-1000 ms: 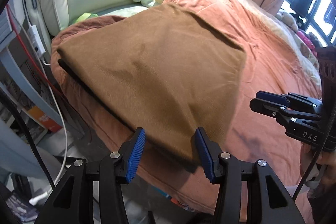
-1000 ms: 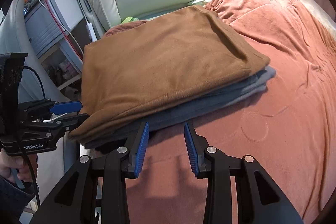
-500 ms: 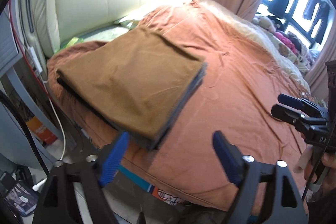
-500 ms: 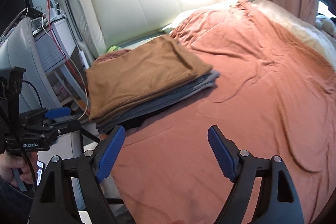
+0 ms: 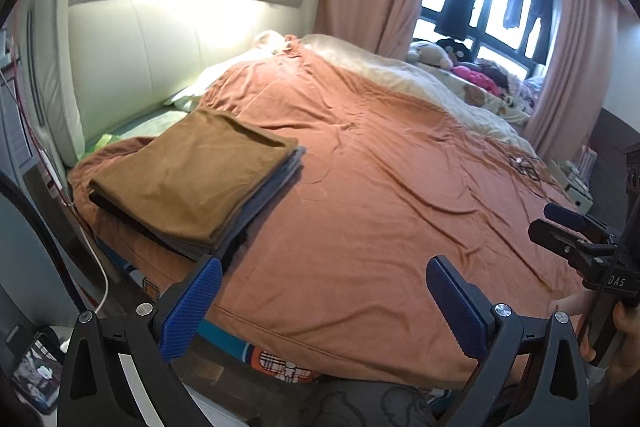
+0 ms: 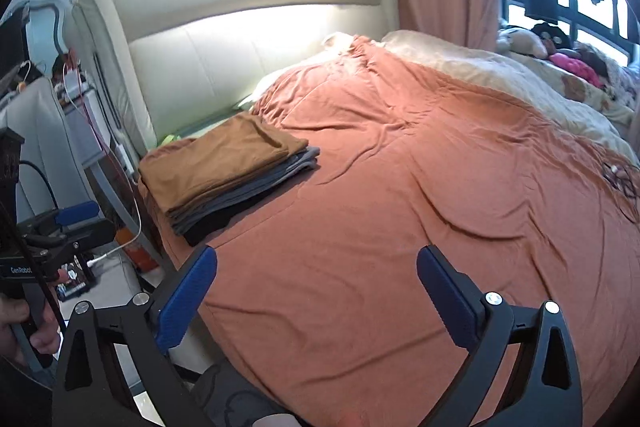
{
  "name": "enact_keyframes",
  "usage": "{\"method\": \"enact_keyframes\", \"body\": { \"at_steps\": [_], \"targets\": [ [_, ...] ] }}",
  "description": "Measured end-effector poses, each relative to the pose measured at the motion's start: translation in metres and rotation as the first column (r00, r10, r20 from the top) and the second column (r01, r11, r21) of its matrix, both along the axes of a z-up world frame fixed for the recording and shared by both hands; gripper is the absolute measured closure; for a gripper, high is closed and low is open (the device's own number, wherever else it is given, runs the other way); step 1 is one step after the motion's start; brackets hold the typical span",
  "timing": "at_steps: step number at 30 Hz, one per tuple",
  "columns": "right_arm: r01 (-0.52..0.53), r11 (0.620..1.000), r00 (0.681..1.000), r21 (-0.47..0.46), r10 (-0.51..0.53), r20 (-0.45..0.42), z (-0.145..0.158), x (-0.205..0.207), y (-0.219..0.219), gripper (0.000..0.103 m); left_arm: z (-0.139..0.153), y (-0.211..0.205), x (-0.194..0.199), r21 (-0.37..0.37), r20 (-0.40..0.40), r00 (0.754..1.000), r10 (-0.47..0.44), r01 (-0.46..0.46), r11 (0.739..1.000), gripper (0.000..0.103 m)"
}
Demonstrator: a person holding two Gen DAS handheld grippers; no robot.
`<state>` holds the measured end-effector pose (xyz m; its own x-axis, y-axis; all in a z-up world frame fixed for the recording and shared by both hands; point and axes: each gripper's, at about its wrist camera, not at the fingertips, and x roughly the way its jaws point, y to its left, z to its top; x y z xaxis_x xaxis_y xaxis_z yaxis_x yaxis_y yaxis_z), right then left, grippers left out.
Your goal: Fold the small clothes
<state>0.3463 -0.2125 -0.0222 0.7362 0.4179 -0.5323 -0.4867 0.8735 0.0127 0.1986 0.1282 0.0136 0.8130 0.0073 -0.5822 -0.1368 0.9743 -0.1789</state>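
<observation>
A folded brown garment point(image 5: 192, 175) tops a neat stack over grey clothes point(image 5: 266, 193) and a black one, at the left corner of the orange bedcover point(image 5: 380, 195). My left gripper point(image 5: 323, 267) hovers over the bed's near edge, back from the stack, its jaws opening wide with nothing between them. In the right wrist view the brown garment point(image 6: 216, 163) and the grey layers point(image 6: 260, 185) lie to the upper left of my right gripper point(image 6: 317, 255), whose jaws are opening too and hold nothing. Each gripper shows in the other's view: the right gripper point(image 5: 576, 235) and the left gripper point(image 6: 60, 223).
A cream padded headboard point(image 5: 160, 39) stands behind the stack. A beige blanket point(image 5: 400, 75) and plush toys point(image 5: 460, 63) lie by the window. A dark cable point(image 5: 524, 163) rests on the cover at right. A cabinet with wires point(image 6: 80, 115) stands left of the bed.
Both grippers have drawn back and upward from the stack, and their jaws have spread from narrow to wide. The folded stack lies where it was, now farther away and smaller.
</observation>
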Motion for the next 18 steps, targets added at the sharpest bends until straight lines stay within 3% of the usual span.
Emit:
{"method": "enact_keyframes", "body": {
  "at_steps": [8, 18],
  "targets": [
    [0.094, 0.995, 0.994, 0.042, -0.096, 0.048, -0.001, -0.088, -0.039, 0.003, 0.008, -0.036, -0.058, 0.044, 0.064, 0.995, -0.082, 0.080, 0.996, 0.000],
    [0.148, 0.987, 0.982, 0.060, -0.154, 0.111, -0.007, -0.168, -0.069, 0.003, 0.016, -0.067, -0.120, 0.111, 0.141, 0.981, -0.130, 0.115, 0.987, 0.000]
  ]
}}
